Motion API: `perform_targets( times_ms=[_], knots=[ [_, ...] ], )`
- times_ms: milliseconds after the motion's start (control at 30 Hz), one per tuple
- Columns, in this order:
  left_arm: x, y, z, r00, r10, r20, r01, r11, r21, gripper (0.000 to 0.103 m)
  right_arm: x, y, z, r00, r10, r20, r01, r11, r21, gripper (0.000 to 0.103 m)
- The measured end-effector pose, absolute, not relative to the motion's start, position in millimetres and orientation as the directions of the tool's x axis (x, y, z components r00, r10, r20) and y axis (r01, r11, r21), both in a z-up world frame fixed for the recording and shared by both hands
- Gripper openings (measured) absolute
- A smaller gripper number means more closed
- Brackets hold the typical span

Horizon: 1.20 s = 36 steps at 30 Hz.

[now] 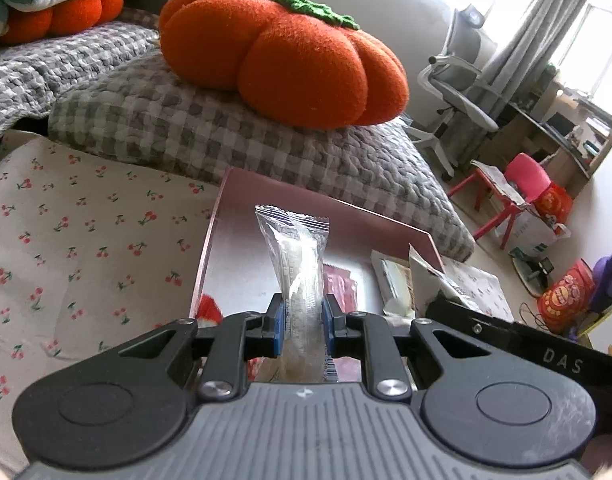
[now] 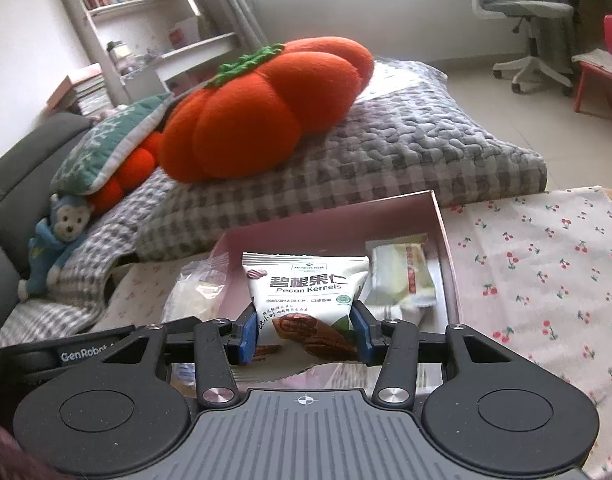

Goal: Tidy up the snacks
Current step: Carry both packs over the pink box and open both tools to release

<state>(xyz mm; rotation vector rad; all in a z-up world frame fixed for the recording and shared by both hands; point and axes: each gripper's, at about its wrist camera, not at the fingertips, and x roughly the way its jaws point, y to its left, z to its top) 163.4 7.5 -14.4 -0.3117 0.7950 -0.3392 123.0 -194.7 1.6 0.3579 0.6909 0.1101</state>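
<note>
Left wrist view: the left gripper is clamped on one clear-wrapped pale snack bar, held upright at frame centre over the pink box. Only this view shows the red packet lying on the box floor behind the bar, and at lower right the right gripper, its jaw state hidden here. One large orange pumpkin cushion sits on the grey checked quilt at upper centre; a second, smaller one is at upper left. One office chair and red stool stand at right.

Right wrist view: the right gripper grips one pecan kernels pouch at centre, over the pink box. Only here appear the yellow-white wrapped snack inside the box at right, one blue monkey toy at left, and bookshelves at upper left. The cherry-print cloth covers the surface at right.
</note>
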Motion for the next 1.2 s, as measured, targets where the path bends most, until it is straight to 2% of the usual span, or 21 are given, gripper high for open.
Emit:
perform_targets(
  times_ms=[200,400,633,1200],
  knots=[
    [179,4,-37,0.65,-0.369,-0.664,0.12,0.913,-0.39,0.017,148,-203,-13,0.779,0.232,-0.583,0.039,0.91,0.414,0.046],
    [187,2,-41,0.672,-0.361,-0.646,0.122,0.915,-0.385,0.017,166,-202,-21,0.792,0.207,-0.574,0.033,0.925,0.379,0.046],
    [190,-11,-46,0.696,-0.334,-0.635,0.163,0.936,-0.313,0.017,176,-207,-36,0.786,0.184,-0.59,0.063,0.926,0.373,0.046],
    [195,-18,-48,0.7,-0.312,-0.642,0.149,0.944,-0.296,0.018,178,-209,-45,0.779,0.168,-0.604,0.072,0.933,0.352,0.049]
  ],
)
